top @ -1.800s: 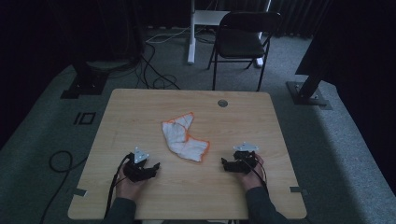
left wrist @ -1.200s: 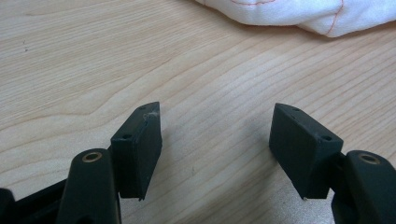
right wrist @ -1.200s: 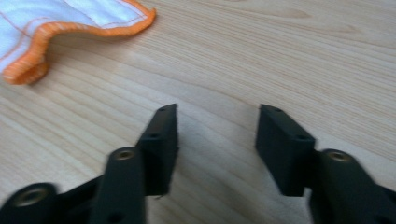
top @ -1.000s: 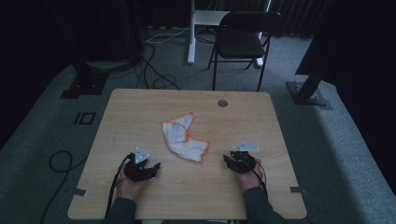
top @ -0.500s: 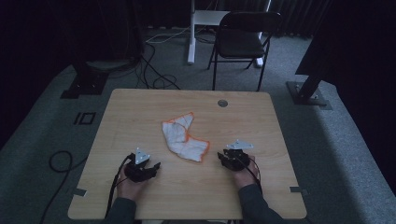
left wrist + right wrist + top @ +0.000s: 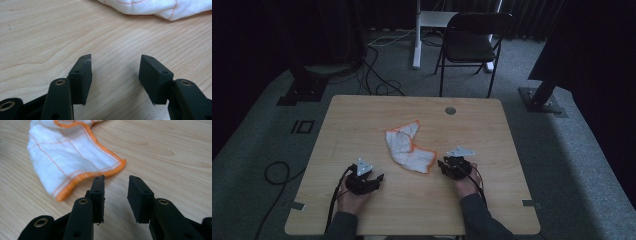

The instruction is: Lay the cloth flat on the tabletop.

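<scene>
1. My left gripper (image 6: 363, 178) rests low over the bench (image 6: 362, 120), jaws spread wide with only bare wood between them.
2. The cloth (image 6: 408, 147), white with an orange hem, lies crumpled ahead of my left jaws and off to their right, well apart from them; in the left gripper view just its near fold (image 6: 155, 7) reaches in at the top.
3. My right gripper (image 6: 453, 167) sits just beside the cloth's near corner.
4. My right jaws stand partly spread and have just been closing, with nothing between them but wood.
5. In the right gripper view the hemmed corner (image 6: 117, 166) lies just ahead of my left-hand jaw tip, not pinched; whether the tip touches the hem I cannot tell.
</scene>
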Available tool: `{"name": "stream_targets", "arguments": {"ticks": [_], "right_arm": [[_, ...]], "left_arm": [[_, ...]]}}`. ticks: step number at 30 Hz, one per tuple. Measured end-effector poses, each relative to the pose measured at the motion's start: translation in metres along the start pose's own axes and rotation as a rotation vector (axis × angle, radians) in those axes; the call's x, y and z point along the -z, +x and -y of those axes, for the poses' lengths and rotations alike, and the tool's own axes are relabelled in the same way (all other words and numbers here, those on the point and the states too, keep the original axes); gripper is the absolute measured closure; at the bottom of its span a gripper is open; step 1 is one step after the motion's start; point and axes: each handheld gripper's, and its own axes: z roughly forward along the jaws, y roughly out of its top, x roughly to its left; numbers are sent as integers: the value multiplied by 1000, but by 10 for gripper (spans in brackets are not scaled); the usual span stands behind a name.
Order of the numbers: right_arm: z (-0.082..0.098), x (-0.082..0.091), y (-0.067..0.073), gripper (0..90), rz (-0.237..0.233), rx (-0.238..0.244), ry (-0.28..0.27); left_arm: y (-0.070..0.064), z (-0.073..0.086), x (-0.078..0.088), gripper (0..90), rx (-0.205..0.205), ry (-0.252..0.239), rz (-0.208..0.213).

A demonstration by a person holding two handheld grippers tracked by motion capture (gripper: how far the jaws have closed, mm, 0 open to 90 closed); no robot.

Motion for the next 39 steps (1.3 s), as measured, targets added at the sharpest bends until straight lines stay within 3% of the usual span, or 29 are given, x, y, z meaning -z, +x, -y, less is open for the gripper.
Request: {"name": "stream_targets", "arguments": {"ticks": [6, 9, 14, 29, 34, 39], "right_arm": [[-7, -5, 2, 668, 5, -8, -14], [-13, -13, -2, 727, 10, -26, -17], [-20, -22, -6, 745, 17, -34, -14], [-28, -56, -12, 736, 21, -63, 56], [-27, -57, -5, 857, 8, -33, 60], [-26, -54, -3, 892, 5, -29, 43]], "left_arm": [[0, 0, 0, 449, 0, 0, 0], [0, 0, 0, 449, 0, 0, 1], [0, 0, 0, 449, -1, 0, 1], [0, 0, 0, 449, 0, -1, 2], [0, 0, -1, 449, 0, 0, 1], [-1, -1, 1, 489, 18, 4, 5]]}}
